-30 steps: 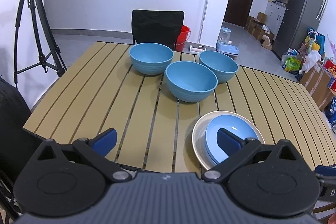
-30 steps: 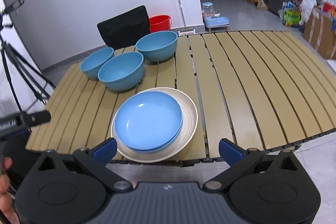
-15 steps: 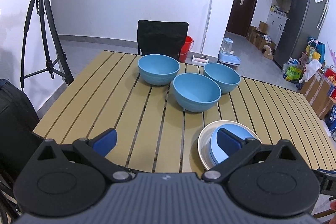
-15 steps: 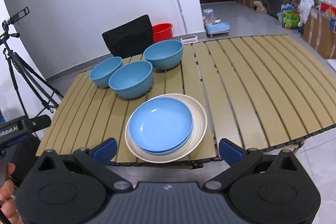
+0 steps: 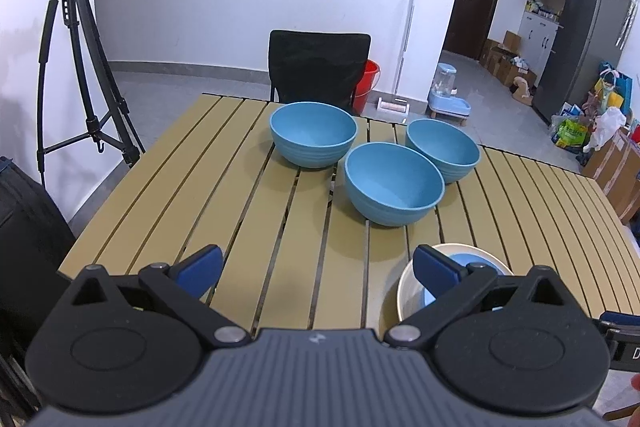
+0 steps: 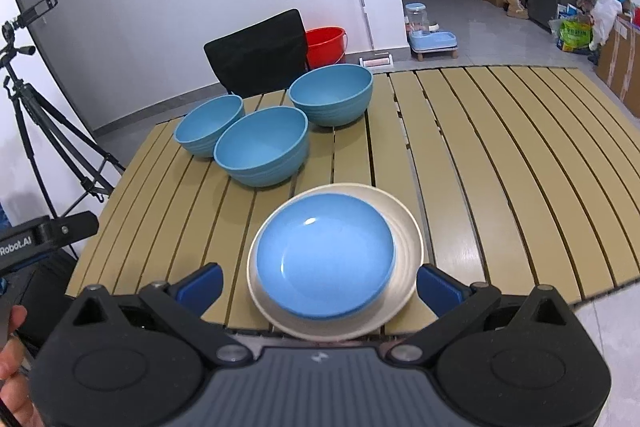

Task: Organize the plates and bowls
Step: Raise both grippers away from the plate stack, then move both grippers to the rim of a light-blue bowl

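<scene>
Two grippers: both held at the near edge of the worktop, jaws spread wide, nothing between the fingers.
Left gripper (image 5: 318,263): hovers over the near left part of the worktop; its right finger overlaps the plate stack in the left wrist view, contact cannot be told.
Right gripper (image 6: 319,283): centred on the plate stack; blue fingers (image 6: 440,287) stand either side of the stack's near rim, apart from it.
Person: part of a hand (image 6: 12,367) shows at the lower left of the right wrist view.
Worktop (image 6: 480,155): tan slatted surface, slats running from near to far.
Cream plate (image 6: 408,247): lies flat at the near edge of the worktop, bottom of the stack.
Blue plate (image 6: 325,263): sits on the cream plate, set slightly toward the left, so more cream rim shows on the right.
Middle bowl (image 6: 262,151): blue, upright, just beyond the plate stack.
Left bowl (image 6: 208,125): blue, upright, just beside the middle bowl; whether the two touch cannot be told.
Right bowl (image 6: 331,95): blue, upright, farthest of the three, near the far edge of the worktop.
Chair (image 6: 258,51): black back, beyond the far edge.
Bucket (image 6: 326,41): red, on the floor behind the chair.
Tripod (image 5: 76,39): black, standing on the floor to the left of the worktop.
</scene>
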Motion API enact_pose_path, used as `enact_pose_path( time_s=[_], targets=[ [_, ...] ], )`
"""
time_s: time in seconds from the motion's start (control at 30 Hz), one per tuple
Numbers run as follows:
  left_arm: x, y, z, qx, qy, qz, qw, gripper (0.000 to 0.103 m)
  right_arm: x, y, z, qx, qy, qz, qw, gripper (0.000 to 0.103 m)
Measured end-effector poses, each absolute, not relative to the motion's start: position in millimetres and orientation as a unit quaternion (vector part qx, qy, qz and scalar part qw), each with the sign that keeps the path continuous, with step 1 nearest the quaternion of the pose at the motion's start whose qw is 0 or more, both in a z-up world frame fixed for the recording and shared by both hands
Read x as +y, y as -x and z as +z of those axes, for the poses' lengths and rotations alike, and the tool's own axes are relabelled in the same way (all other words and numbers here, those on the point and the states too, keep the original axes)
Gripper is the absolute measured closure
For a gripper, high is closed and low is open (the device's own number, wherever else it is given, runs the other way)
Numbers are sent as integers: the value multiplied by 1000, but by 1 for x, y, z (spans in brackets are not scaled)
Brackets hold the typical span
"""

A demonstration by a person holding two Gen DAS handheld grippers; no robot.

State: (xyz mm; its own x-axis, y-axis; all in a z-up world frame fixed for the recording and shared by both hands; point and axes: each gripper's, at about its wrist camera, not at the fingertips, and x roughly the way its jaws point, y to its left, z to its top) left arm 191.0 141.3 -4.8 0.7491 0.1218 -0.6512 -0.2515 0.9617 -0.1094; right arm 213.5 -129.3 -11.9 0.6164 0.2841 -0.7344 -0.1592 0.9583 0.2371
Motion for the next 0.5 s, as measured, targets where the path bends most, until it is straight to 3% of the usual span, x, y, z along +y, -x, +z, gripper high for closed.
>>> enact_pose_path(
  time_s=[0.5],
  targets=[
    [162, -297, -35, 376, 88, 108, 916, 0, -88, -313, -30, 432, -55, 120, 892, 1]
  ],
)
